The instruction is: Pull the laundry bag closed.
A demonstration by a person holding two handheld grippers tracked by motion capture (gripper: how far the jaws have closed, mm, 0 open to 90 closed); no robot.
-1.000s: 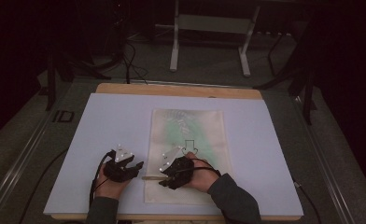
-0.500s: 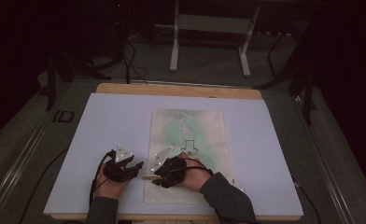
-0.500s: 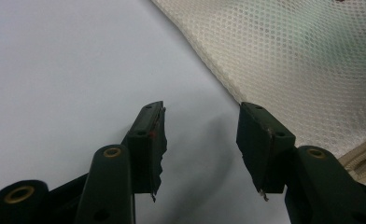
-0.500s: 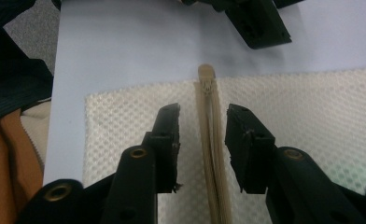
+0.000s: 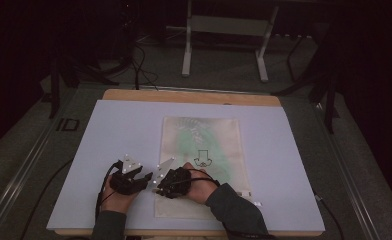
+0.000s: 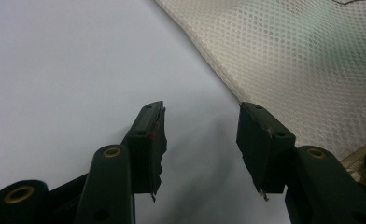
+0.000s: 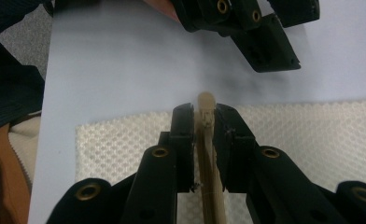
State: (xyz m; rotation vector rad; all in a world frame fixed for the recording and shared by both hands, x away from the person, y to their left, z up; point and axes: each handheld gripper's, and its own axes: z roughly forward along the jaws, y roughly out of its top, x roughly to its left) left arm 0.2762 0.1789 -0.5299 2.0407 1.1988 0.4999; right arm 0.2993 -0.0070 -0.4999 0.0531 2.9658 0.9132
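Rightward hand shifting left since a second ago — my right gripper [image 7: 203, 122], jaws just closing, is clamping the mesh bag's [image 5: 204, 150] zipper pull [image 7: 205, 103] at the bag's near-left corner; left gripper [image 6: 200, 135] is gaping, unladen, beside it.

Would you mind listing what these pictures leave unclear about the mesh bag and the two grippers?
- Mesh bag, high view: green contents blurred through the mesh.
- Zipper pull, right gripper view: its lower end is cut off by the bottom edge between the right gripper jaws.
- Left gripper, high view: jaw gap too small.
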